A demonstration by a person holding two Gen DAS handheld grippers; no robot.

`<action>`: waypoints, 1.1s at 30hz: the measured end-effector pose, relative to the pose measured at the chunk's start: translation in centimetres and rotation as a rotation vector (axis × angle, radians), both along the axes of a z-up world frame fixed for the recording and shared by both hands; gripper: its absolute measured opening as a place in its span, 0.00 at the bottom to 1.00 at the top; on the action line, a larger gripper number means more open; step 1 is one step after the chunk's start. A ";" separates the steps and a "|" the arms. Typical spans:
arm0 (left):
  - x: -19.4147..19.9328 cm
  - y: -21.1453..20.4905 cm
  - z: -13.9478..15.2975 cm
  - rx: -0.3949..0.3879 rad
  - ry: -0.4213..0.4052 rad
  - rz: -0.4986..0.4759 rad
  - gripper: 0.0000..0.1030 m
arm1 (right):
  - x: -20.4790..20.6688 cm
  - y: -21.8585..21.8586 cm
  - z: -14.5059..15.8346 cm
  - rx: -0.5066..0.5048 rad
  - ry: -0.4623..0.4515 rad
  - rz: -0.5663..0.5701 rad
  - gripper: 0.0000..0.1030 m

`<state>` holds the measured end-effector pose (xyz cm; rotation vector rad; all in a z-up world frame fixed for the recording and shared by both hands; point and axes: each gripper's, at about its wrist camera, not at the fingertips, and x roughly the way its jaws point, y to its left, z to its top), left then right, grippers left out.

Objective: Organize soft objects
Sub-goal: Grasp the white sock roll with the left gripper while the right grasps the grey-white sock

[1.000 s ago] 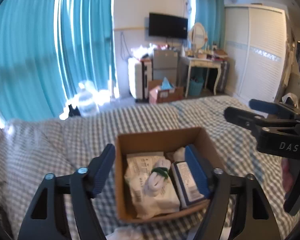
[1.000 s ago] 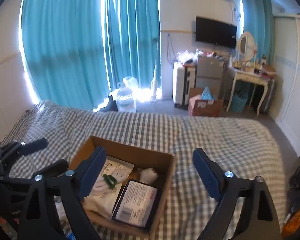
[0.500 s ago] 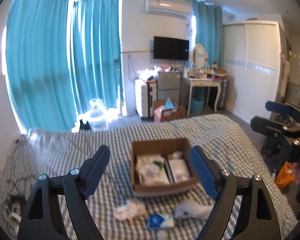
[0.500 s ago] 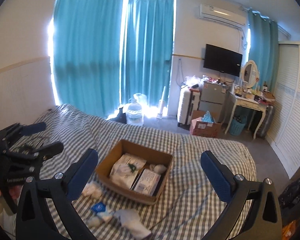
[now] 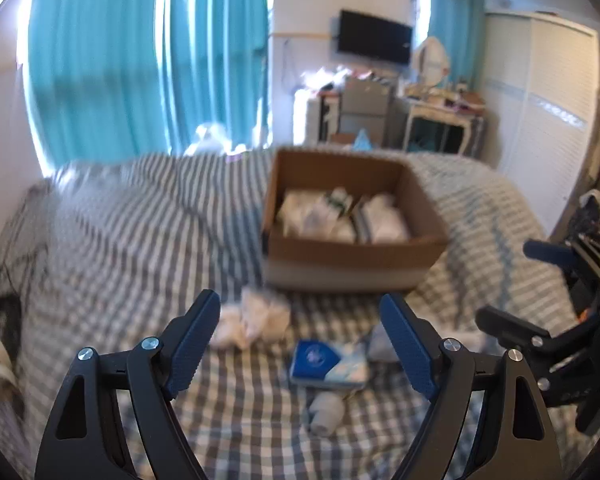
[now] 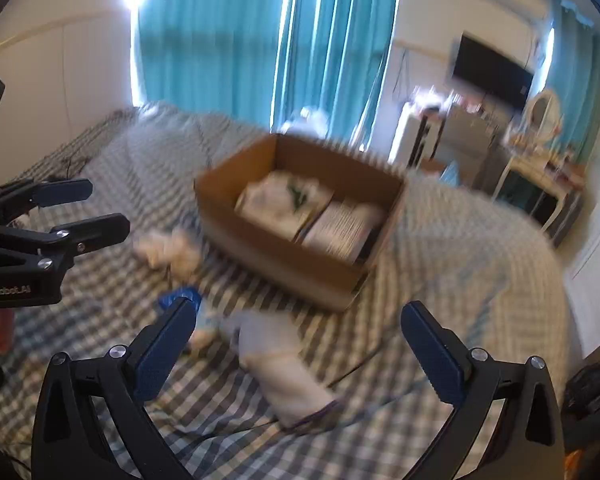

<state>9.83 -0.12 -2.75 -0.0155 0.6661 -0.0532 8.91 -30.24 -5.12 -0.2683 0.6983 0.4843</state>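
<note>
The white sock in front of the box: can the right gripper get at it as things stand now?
Probably yes. The right gripper is open and empty, and the white sock lies uncovered on the checked bedspread just beyond its fingertips, with nothing between. The cardboard box sits farther back.

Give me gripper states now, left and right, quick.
Left gripper: open, holding nothing.
Right gripper: open, jaws have just been opening wider, nothing gripped; a white soft item lies below on the bed.

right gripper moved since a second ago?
Yes. The right gripper has pulled back from over the cardboard box, which now sits ahead of its open, empty jaws; they have just been opening.
</note>
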 end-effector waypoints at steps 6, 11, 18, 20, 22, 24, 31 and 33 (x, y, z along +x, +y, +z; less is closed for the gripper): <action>1.2 0.8 -7.2 -0.005 0.104 0.063 0.79 | 2.2 -0.1 -5.8 0.054 0.180 -0.020 0.86; 0.9 0.0 -10.7 -0.002 0.163 0.031 0.79 | 2.4 0.5 -7.9 0.026 0.229 -0.029 0.80; -0.2 -1.6 -11.9 0.006 0.193 -0.060 0.53 | 2.2 1.5 -9.4 -0.028 0.268 -0.022 0.54; -0.4 -2.1 -12.4 0.004 0.223 -0.089 0.38 | 2.1 1.1 -9.4 -0.005 0.277 -0.032 0.52; -0.3 -2.2 -13.1 -0.003 0.258 -0.103 0.32 | 2.1 0.7 -9.5 0.009 0.286 -0.040 0.49; -0.3 -2.3 -13.6 -0.018 0.288 -0.119 0.31 | 2.1 0.4 -9.5 0.010 0.292 -0.042 0.47; -0.9 -2.3 -13.6 -0.029 0.284 -0.112 0.28 | 1.7 0.7 -9.4 -0.005 0.278 -0.044 0.29; -1.1 -2.2 -13.4 -0.040 0.276 -0.110 0.28 | 1.4 0.7 -9.1 -0.010 0.266 -0.056 0.26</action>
